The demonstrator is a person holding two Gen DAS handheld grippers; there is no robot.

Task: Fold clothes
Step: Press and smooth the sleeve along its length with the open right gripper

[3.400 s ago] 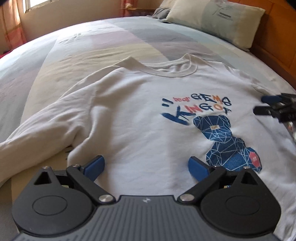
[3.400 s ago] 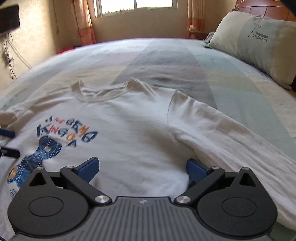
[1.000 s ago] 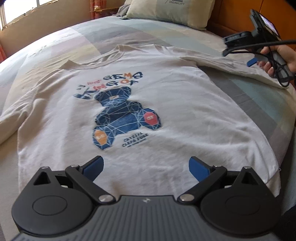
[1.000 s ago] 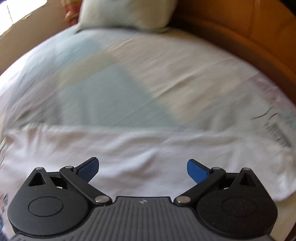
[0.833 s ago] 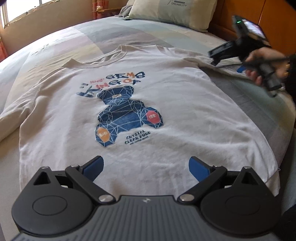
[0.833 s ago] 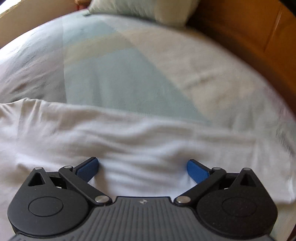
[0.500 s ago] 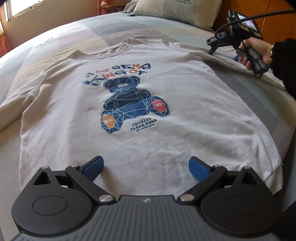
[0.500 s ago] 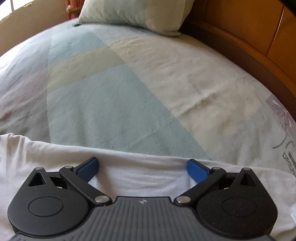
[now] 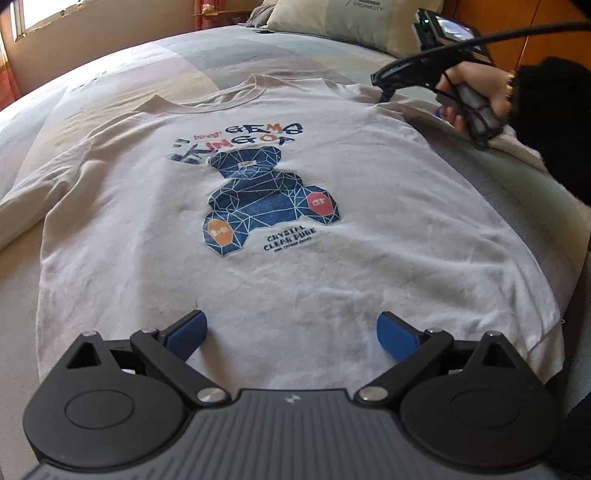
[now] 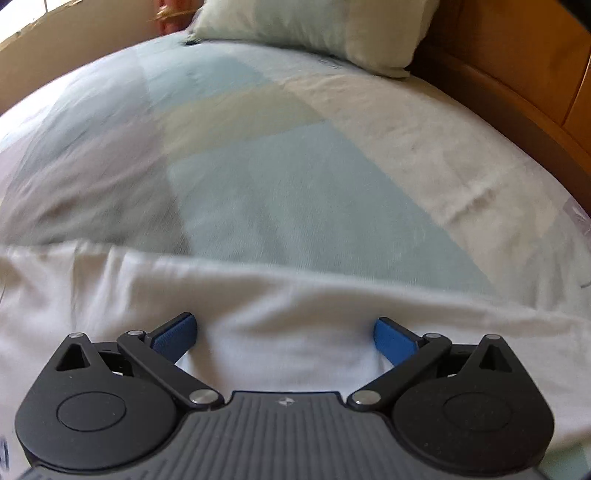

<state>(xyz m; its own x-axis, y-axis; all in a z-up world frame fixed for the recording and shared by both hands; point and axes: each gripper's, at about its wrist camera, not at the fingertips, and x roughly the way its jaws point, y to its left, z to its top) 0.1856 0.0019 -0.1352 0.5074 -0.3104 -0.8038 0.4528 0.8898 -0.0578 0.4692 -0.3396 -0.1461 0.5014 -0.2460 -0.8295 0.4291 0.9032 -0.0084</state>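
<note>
A white long-sleeved shirt (image 9: 332, 236) with a blue bear print (image 9: 266, 199) lies flat, front up, on the bed. My left gripper (image 9: 291, 328) is open over the shirt's hem, with nothing between its blue pads. My right gripper (image 10: 284, 332) is open over the shirt's right sleeve (image 10: 258, 295), near the shoulder. In the left wrist view the right gripper (image 9: 388, 88) shows at the far right, held in a hand, low over the sleeve by the shoulder seam.
The bed (image 10: 295, 177) has a pale blue, grey and cream patchwork cover. A pillow (image 10: 314, 29) lies at the head, against a wooden headboard (image 10: 517, 74). The shirt's left sleeve (image 9: 29, 199) trails off to the left. A dark-sleeved forearm (image 9: 546, 122) reaches in at right.
My right gripper has shifted left along the sleeve toward the shoulder and dropped closer to the cloth. My left gripper has tilted slightly over the hem. Both stay open.
</note>
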